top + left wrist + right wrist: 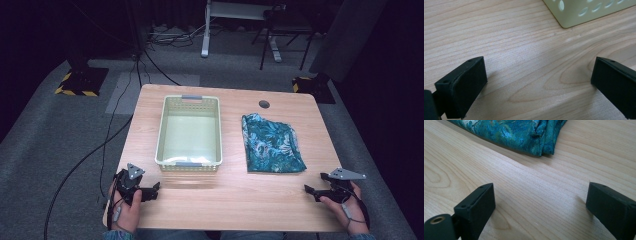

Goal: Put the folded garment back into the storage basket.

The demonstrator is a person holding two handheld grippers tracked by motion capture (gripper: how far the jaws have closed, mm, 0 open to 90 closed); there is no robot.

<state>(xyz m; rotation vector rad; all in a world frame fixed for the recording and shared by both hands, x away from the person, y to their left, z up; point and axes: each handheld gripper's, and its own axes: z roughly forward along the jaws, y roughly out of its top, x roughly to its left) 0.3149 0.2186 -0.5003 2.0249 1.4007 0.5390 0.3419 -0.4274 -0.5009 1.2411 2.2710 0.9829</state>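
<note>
We take the pale green perforated plastic basket as our landmark: it stands on the wooden table, its long sides running away from us, with a grey handle at each short end. Beside its right wall, a little apart from it, lies the folded teal floral-patterned cloth (flat on the tabletop, not touched by either tool). Our left gripper rests on the table just in front of the basket's near left corner, its jaws spread wide with nothing but bare wood between them; in the left gripper view that basket corner sits a little way beyond the jaws. Our right gripper lies well to the right of the basket, near the cloth's near right corner, its jaws likewise standing wide and empty.
</note>
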